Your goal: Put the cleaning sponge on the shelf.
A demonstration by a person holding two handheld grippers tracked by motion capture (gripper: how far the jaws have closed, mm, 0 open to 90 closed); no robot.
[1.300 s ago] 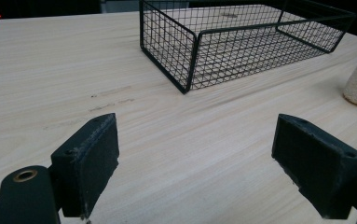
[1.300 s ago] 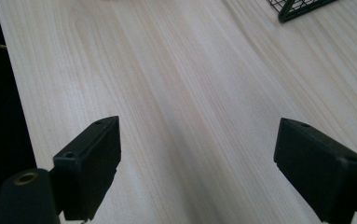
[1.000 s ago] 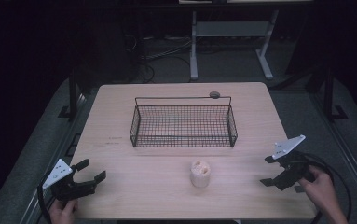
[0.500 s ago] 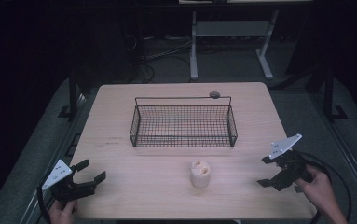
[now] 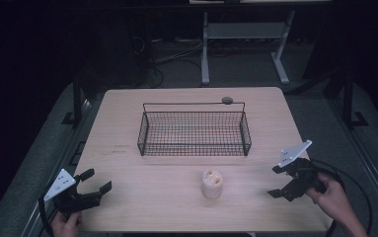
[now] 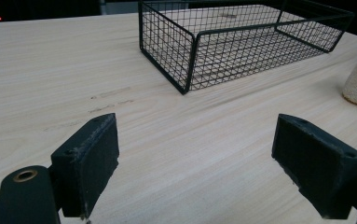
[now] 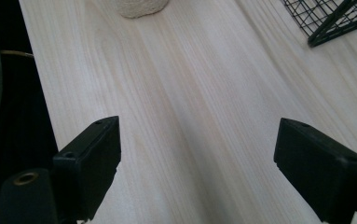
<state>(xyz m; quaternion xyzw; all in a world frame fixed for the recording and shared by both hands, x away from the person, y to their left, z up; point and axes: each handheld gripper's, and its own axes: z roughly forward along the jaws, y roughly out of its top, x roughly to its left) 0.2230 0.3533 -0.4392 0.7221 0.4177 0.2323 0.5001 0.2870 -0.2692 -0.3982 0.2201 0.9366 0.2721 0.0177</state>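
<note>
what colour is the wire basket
Black wire basket, seen best in the left gripper view.

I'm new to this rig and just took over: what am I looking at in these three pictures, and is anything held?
No robot arm here: a person holds a two-jaw tool in each hand. The high view looks down on the table; the left gripper is at bottom left, the right gripper at bottom right. The other two pictures come from cameras riding on each gripper, looking along its black jaws. On the table stand a wire basket and a small pale roll in front of it; a small dark thing sits behind the basket. Both grippers are open and hold nothing.
</note>
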